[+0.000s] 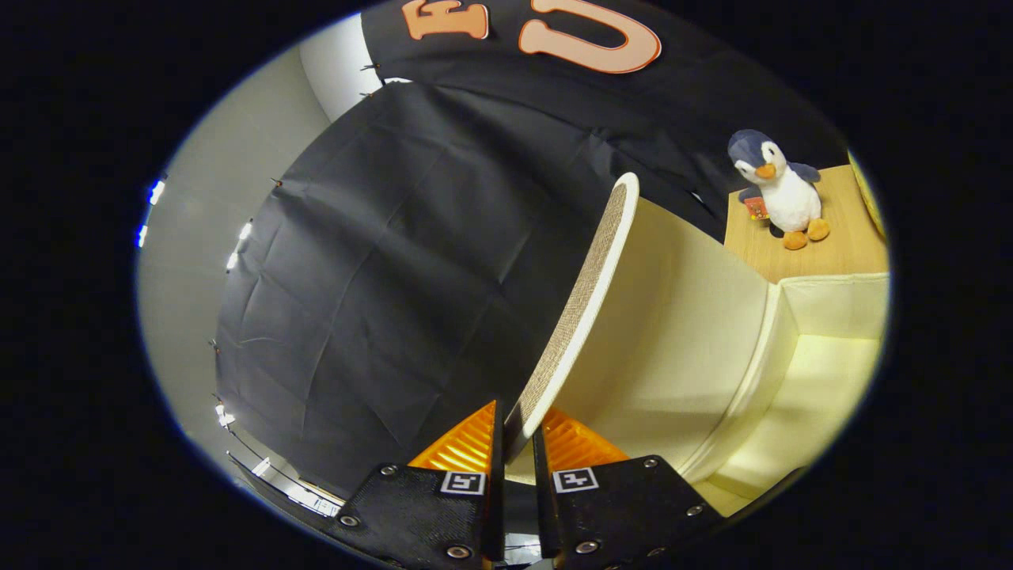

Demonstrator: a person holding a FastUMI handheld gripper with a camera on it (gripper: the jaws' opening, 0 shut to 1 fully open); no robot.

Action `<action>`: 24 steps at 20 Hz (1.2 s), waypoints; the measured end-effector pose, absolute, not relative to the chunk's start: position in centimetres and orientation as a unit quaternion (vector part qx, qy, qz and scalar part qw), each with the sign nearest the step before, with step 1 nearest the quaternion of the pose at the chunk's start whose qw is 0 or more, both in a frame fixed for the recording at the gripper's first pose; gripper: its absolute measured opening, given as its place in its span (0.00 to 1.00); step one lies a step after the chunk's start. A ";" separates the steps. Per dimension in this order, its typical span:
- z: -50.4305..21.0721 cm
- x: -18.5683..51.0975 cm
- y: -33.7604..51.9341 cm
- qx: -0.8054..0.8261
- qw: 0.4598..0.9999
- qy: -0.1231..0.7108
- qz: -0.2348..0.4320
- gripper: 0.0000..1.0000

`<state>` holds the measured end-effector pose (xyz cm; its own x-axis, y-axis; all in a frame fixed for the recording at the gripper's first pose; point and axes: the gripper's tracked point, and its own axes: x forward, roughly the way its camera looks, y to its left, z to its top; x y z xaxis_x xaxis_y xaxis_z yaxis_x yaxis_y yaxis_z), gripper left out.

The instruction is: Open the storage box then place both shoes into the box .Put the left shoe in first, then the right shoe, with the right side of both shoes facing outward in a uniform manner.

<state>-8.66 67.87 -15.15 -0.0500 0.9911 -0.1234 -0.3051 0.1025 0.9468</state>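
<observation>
Between the 2 fingers of the gripper, at the very near end of the view, sits the edge of the storage box's lid — both fingers press on it from either side, so the gripper is clamped on the lid's rim with almost no gap left between the pads. From that pinch point the lid rises away from the fingers, tilted up and swung well clear of the box mouth; its outer face is a woven, tan-flecked fabric with a pale cream border, and its inner face is plain cream.

Just beyond the fingers and to the right of the raised lid lies the storage box itself — a cream fabric box with soft, padded-looking walls, its top open. The inside shows a smooth cream floor and a folded seam where 2 walls meet; nothing can be seen lying in the part of the interior that shows.

Farther off, past the box's back wall, a light wooden surface carries a plush penguin, sitting upright with a white belly, grey-blue head and orange feet, a small red tag beside it.

Behind everything hangs the booth's black cloth wall, creased in places, with a pale grey wall off beyond its left side.
</observation>
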 end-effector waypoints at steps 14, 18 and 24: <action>-19.1 -6.1 62.2 0.260 0.739 0.397 0.479 0.85; -20.0 -3.5 52.9 0.233 0.808 0.349 0.413 0.95; -25.7 -1.5 38.3 0.196 0.865 0.348 0.303 0.96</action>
<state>-1.50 38.32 -25.74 0.5745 0.6612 -0.4825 -0.3880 0.7390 0.5508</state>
